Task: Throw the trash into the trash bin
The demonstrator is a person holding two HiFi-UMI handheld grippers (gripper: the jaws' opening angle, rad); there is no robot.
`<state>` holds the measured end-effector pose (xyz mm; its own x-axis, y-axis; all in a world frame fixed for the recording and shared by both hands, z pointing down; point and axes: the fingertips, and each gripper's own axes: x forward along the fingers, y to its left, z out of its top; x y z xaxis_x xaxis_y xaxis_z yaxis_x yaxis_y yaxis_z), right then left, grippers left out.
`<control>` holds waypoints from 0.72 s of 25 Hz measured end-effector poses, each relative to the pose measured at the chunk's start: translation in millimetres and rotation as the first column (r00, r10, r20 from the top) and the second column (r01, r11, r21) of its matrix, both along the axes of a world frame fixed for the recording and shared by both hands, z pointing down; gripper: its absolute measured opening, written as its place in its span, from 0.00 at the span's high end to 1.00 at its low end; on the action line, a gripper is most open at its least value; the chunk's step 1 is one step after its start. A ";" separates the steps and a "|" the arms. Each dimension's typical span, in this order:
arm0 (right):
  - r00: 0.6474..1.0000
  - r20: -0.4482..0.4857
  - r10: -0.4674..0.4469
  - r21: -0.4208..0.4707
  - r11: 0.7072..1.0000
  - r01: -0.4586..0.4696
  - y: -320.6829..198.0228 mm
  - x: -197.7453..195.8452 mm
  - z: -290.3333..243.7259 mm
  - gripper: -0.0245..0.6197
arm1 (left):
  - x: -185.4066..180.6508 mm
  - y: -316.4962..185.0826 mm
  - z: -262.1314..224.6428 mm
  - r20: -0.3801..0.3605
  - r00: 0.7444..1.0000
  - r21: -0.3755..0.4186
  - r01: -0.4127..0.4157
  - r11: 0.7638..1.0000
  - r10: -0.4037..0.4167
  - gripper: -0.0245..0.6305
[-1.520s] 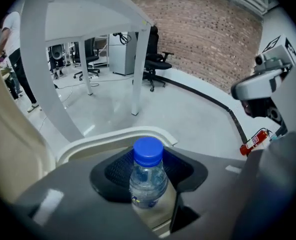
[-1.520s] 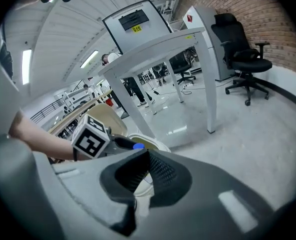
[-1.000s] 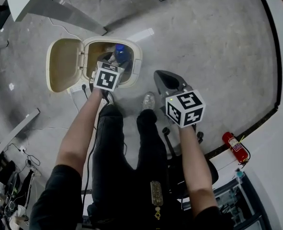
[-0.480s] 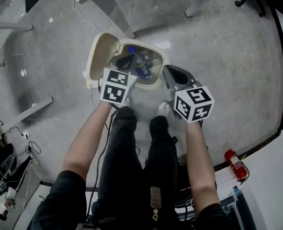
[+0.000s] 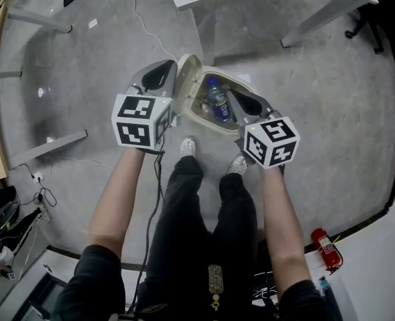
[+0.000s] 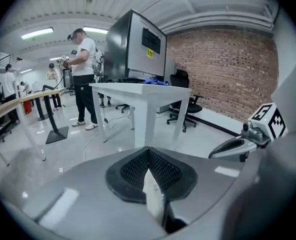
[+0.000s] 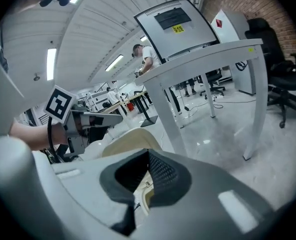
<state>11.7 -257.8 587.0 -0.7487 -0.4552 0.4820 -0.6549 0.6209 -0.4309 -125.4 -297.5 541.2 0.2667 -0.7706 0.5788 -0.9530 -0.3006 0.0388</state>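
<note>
No legible writing in the workshop scene
A yellow sticker (image 6: 150, 53) on the grey cabinet (image 6: 132, 41) and the blue label on the bottle (image 5: 217, 103) are too small to read; the left cube (image 5: 142, 120) and right cube (image 5: 271, 141) carry only black-and-white square codes.

Black short sleeves (image 5: 85, 281) are worn, plus black trousers (image 5: 184, 226) and light-coloured shoes (image 5: 188, 146). A small brownish tag-like thing (image 5: 215, 279) is seen at the waist, too small to be made out.

The left gripper (image 5: 162, 72) and right gripper (image 5: 234, 97) are both built as smooth grey shells, with black ribbed pads (image 6: 132, 169) set at the tips. A white cube with black square markers (image 5: 140, 120) is fixed at the back of the left one, and a matching cube (image 5: 272, 141) behind the right. A thin black cable (image 5: 150, 199) is run from behind the left gripper, down alongside the trousers.
</note>
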 end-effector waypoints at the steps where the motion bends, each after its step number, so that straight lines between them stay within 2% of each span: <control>1: 1.000 0.000 -0.004 -0.004 1.000 0.004 1.2 -4.8 0.5 0.96 | -11.2 1.4 3.1 -0.004 1.000 -0.018 0.016 1.000 -0.016 0.95; 4: 1.000 0.000 -0.015 -0.013 1.000 0.015 5.8 -18.4 4.3 0.96 | -31.4 8.3 24.4 0.001 1.000 -0.098 0.012 0.995 -0.012 0.95; 8: 1.000 -0.011 -0.011 -0.031 0.999 0.010 9.1 -22.0 15.2 0.96 | -25.8 13.2 44.2 -0.014 0.999 -0.153 -0.046 0.987 0.045 0.95; 13: 0.998 -0.031 0.046 -0.057 0.997 -0.048 9.9 0.6 27.4 0.96 | 7.2 17.0 51.0 -0.064 0.986 -0.156 -0.165 0.974 0.157 0.95; 18: 0.991 -0.065 0.116 -0.076 0.990 -0.121 13.4 40.4 34.1 0.96 | 70.3 31.2 75.9 -0.090 0.952 -0.196 -0.307 0.932 0.294 0.95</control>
<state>52.1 -244.4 621.1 -0.6603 -0.4974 0.5626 -0.7479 0.5030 -0.4331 -55.1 -266.3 617.1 0.5052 -0.5156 0.6920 -0.8136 -0.5520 0.1828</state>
